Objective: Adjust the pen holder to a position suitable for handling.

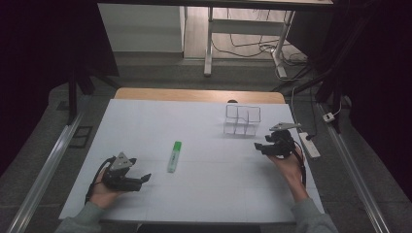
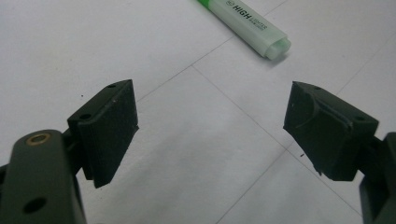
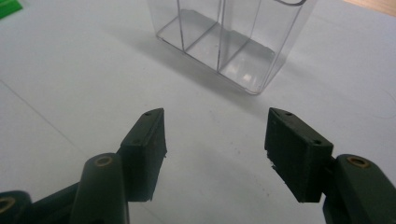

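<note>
From the high view, a white tabletop (image 1: 194, 121) carries a green marker (image 1: 174, 156) lying near the middle, a little toward the near edge, and a clear box (image 1: 242, 120) with dividers toward the far right corner. The left gripper (image 1: 141, 180) sits near the near left corner, held in a hand (image 1: 104, 190), its jaws pointing toward the marker but apart from it. The right gripper (image 1: 260, 147) sits near the right edge, held in the other hand (image 1: 287, 166), just short of the box; from this height its jaw gap is hard to judge.

In the left gripper view, the left gripper (image 2: 211, 135) stands wide open with nothing between the jaws, over bare tabletop. The marker (image 2: 247, 25) lies beyond, its pale end nearest, lettering reading "HIGH" on the barrel.

In the right gripper view, the right gripper (image 3: 215, 149) is likewise spread apart and empty. The box (image 3: 224, 42) stands ahead, apart from the jaws, with upright walls splitting it into compartments.
</note>
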